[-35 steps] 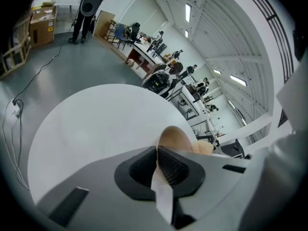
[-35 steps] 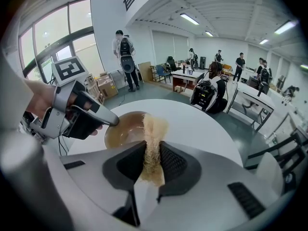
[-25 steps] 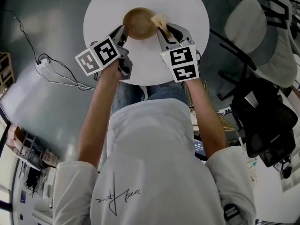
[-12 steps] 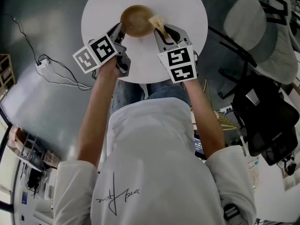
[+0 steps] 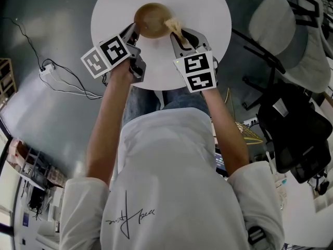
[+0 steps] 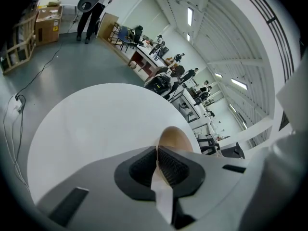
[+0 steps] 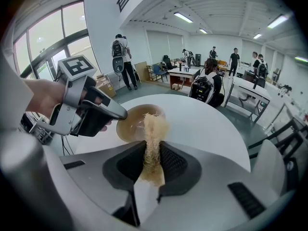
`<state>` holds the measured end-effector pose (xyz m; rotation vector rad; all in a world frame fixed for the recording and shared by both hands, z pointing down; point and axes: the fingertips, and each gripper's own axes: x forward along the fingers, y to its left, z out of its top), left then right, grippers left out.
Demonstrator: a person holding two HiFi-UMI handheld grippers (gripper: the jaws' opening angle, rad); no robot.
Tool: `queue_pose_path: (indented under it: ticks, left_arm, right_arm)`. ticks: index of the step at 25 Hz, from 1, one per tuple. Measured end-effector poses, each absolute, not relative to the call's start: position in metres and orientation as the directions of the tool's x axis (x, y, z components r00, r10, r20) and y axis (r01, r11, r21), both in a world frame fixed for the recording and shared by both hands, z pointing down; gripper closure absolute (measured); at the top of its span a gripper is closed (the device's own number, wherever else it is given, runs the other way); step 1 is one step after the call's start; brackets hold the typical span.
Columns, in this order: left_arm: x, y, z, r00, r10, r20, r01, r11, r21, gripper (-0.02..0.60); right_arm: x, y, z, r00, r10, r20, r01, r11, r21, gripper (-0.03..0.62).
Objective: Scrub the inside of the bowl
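A brown wooden bowl point(image 5: 151, 19) stands on the round white table point(image 5: 203, 9). My left gripper point(image 5: 134, 32) is shut on the bowl's near-left rim; in the left gripper view the bowl point(image 6: 174, 137) shows just past the closed jaws of this gripper point(image 6: 157, 150). My right gripper point(image 5: 177, 34) is shut on a pale fibrous scrubber point(image 5: 174, 24). The scrubber point(image 7: 154, 129) sticks out of the right gripper point(image 7: 153, 150) and its tip hangs over the bowl point(image 7: 131, 124) at the right rim. The left gripper point(image 7: 122, 113) appears there at the bowl's left edge.
A grey chair point(image 5: 283, 30) and a black bag on a chair point(image 5: 291, 134) stand right of the table. A power strip with cables point(image 5: 48, 71) lies on the floor at the left. People and desks point(image 7: 211, 81) fill the room behind.
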<state>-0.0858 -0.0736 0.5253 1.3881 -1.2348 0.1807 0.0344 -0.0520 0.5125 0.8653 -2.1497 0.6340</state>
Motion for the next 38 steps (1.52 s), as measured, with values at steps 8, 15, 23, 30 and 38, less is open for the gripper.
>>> queue_pose_path:
  ticks: [8,15,23,30,38]
  left_arm:
    - [-0.086,-0.070,0.524,0.412,-0.545,0.730,-0.723,0.292,0.626,0.565]
    - [-0.084,-0.068,0.526,0.403,-0.554,0.728,-0.708,0.315,0.632,0.565]
    - [-0.084,-0.064,0.525,0.409,-0.550,0.728,-0.711,0.309,0.632,0.565]
    - [-0.084,-0.059,0.526,0.409,-0.546,0.731,-0.704,0.321,0.634,0.565]
    - [-0.080,-0.054,0.527,0.424,-0.535,0.731,-0.711,0.304,0.635,0.565]
  right_arm:
    - [0.033,-0.039,0.511,-0.506,-0.388,0.770,-0.753,0.634,-0.175,0.503]
    - [0.032,-0.029,0.513,-0.509,-0.384,0.771,-0.757,0.626,-0.188,0.503]
    - [0.030,-0.018,0.511,-0.522,-0.373,0.767,-0.751,0.628,-0.205,0.503]
    - [0.027,-0.011,0.509,-0.531,-0.369,0.763,-0.748,0.628,-0.217,0.503]
    - [0.029,-0.001,0.512,-0.518,-0.370,0.771,-0.764,0.605,-0.223,0.503]
